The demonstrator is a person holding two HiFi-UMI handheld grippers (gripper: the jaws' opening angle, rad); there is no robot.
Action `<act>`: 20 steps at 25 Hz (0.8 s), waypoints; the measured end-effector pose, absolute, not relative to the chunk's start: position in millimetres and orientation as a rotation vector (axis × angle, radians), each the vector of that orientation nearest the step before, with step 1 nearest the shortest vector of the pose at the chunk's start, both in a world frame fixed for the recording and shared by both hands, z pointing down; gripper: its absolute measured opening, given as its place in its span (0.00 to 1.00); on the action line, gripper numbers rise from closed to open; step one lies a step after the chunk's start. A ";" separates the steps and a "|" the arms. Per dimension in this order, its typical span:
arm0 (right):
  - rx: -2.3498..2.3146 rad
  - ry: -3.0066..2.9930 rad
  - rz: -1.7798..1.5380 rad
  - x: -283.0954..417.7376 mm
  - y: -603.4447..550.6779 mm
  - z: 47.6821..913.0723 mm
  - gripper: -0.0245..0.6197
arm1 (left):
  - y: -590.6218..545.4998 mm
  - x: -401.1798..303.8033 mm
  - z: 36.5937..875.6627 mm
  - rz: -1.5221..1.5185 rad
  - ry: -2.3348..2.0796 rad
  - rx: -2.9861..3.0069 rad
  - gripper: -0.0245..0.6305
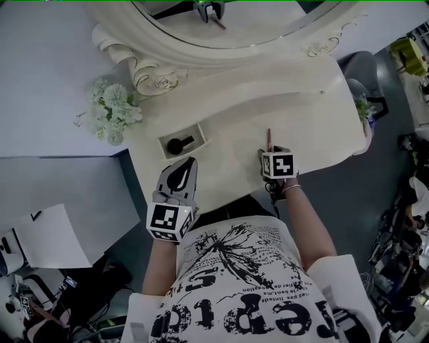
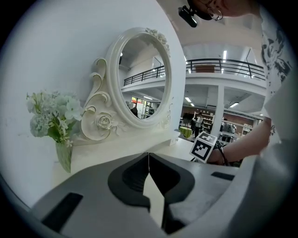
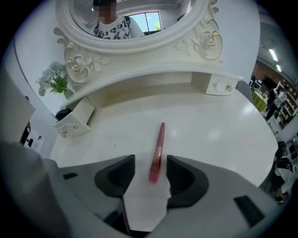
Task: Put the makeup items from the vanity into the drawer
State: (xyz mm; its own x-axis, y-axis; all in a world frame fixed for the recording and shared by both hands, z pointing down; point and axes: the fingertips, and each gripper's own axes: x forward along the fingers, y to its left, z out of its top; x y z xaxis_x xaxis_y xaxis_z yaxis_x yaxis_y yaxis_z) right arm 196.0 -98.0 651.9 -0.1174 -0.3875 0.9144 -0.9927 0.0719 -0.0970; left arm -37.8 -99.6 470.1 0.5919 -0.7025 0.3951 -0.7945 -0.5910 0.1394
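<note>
Jaws of the right gripper [image 3: 151, 171] sit released astride the pink brush [image 3: 158, 149], the left gripper [image 2: 149, 160] clenched empty; an off-centre pinch could skid it across the tabletop [image 3: 219, 135].

On the tabletop [image 1: 315, 127], a slim makeup stick [image 1: 269, 138] lies near the front edge with its near end between the right claw's [image 3: 151, 173] jaws, an open drawer [image 1: 200, 132] holding a dark item [image 1: 179, 144] sits near the left edge, a mirror [image 1: 268, 20] stands along the back, and flowers [image 1: 112, 110] stand beyond the back-left corner.
</note>
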 end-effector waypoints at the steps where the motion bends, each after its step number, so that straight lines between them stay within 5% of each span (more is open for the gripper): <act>1: 1.417 -1.590 1.019 198.6 -97.1 654.2 0.35 | -99.8 -36.7 472.4 0.438 -1.220 2.518 0.07; 5: 1.436 -1.583 0.990 203.2 -97.5 655.4 0.27 | -101.5 -31.4 476.2 0.443 -1.211 2.515 0.07; 7: 1.438 -1.578 0.996 205.7 -98.0 655.6 0.15 | -103.5 -30.6 475.2 0.443 -1.215 2.516 0.07; 20: 1.365 -1.664 0.947 193.3 -110.3 632.8 0.14 | -104.0 -45.0 463.4 0.407 -1.288 2.504 0.07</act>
State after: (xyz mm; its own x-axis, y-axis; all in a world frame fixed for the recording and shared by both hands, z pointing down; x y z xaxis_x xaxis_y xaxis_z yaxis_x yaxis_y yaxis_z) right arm 193.3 -110.3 632.8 -0.1294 -0.4135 0.9013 -0.9861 0.1493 -0.0731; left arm -45.0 -104.0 463.4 0.5592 -0.7377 0.3784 -0.8212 -0.5554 0.1308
